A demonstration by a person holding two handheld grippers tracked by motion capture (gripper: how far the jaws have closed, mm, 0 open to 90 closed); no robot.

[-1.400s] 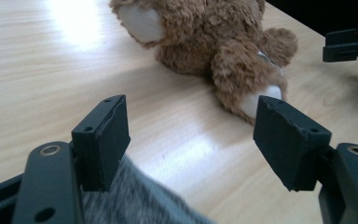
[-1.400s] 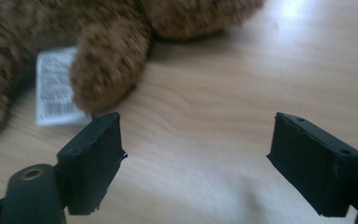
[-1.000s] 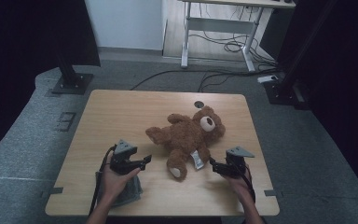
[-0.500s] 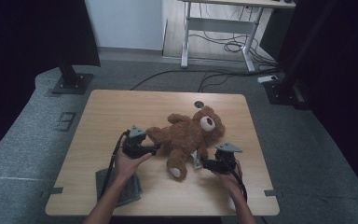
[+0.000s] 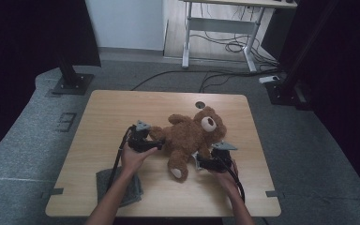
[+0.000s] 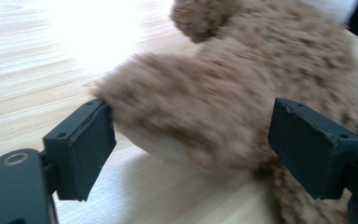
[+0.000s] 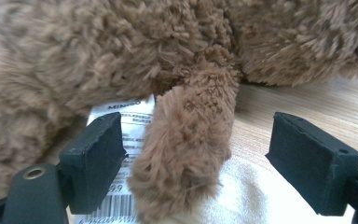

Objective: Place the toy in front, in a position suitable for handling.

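Both hands have closed in on the teddy bear [image 5: 190,138] since a second ago — it lies on its back mid-worktop [image 5: 122,108], head toward the far right, position unchanged. Left gripper [image 5: 151,142] came across from the near-left edge and now sits at the bear's left side; its jaws have just been opening and stand wide, a furry limb [image 6: 186,116] between them, pads not pressing. Right gripper [image 5: 200,163] moved in toward the bear's lower right; jaws spread, straddling a paw [image 7: 186,154], no squeeze yet. My read: approach done on both sides, grasp is next — neither gripper holds anything. Grey cloth [image 5: 117,185] lies at the near-left edge, now well clear of the left hand. Sewn-in tag [image 7: 129,154] beside the paw: "MINISO" partly readable, barcode below, small print too blurred.
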